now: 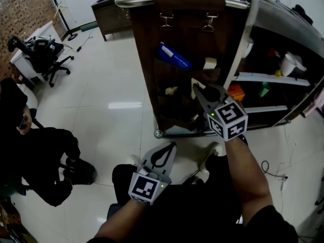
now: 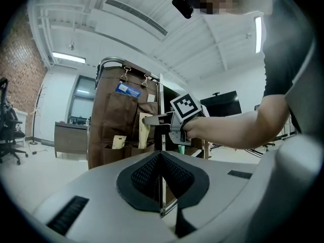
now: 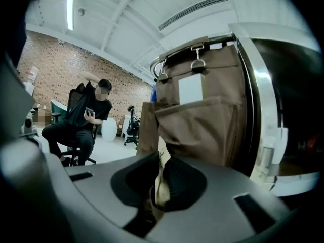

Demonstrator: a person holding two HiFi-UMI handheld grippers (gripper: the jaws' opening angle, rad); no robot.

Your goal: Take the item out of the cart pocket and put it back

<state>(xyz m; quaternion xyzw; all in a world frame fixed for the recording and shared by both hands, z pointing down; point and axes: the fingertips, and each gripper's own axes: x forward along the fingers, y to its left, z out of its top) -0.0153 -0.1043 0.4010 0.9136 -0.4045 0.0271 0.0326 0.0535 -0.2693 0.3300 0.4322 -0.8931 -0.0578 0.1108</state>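
A brown fabric organizer (image 1: 152, 39) with several pockets hangs on the end of the cart. My right gripper (image 1: 198, 91) reaches into a middle pocket and is shut on a flat beige packet (image 3: 162, 194). The packet's edge shows between the dark pads (image 3: 182, 178). In the left gripper view the same beige packet (image 2: 143, 133) stands upright at the pocket's mouth, with its lower end behind the pocket edge. My left gripper (image 1: 167, 148) hangs low in front of the cart, shut, with nothing between its jaws.
Other pockets hold a blue packet (image 1: 173, 56), a cream roll (image 1: 209, 63) and another beige packet (image 2: 118, 142). The cart's shelves (image 1: 268, 77) on the right carry small items. A person in black (image 1: 35, 151) sits at the left, and an office chair (image 1: 48, 54) stands beyond.
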